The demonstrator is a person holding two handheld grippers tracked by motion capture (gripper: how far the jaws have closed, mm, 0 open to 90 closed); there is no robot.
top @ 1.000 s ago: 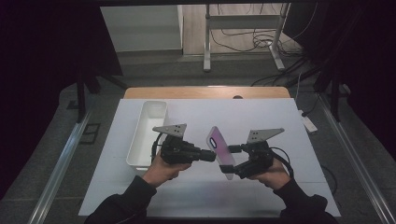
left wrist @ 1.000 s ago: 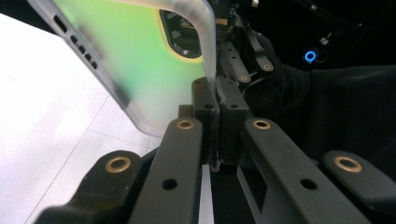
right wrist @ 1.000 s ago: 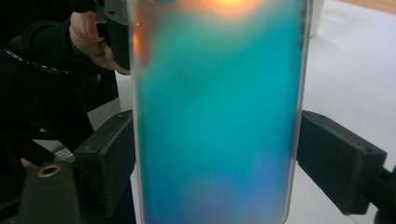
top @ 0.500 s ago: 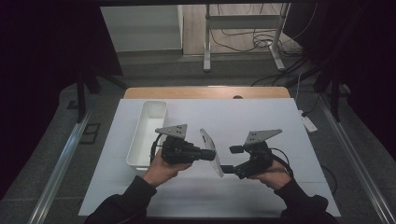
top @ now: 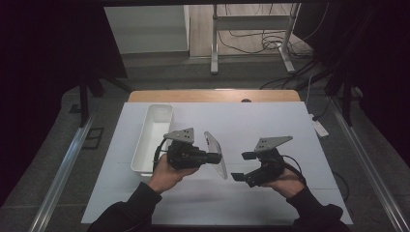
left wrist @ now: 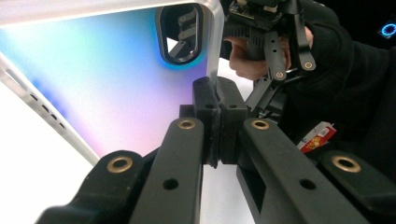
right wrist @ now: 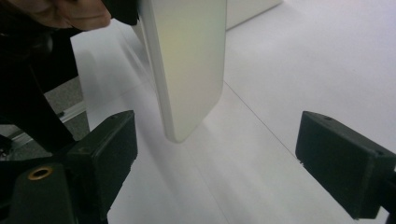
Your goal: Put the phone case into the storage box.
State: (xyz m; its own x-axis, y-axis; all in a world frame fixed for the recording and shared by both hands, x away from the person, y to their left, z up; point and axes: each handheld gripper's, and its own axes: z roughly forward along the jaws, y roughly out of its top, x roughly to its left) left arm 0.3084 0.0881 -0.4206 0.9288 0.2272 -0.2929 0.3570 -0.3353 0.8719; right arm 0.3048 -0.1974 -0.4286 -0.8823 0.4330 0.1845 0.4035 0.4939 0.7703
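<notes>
Passed from the right claw (top: pixel 238 166), now spread wide and drawn back, to the left claw (top: pixel 218 157), now clamped on the edge of the phone case (top: pixel 216 153).

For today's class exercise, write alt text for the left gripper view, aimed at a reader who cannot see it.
The left gripper's black jaws are clamped on the edge of a translucent phone case with an iridescent blue-to-pink sheen and an oval camera cutout near its top corner. Beyond it, the person's other hand holds the right gripper, above a white table.
</notes>
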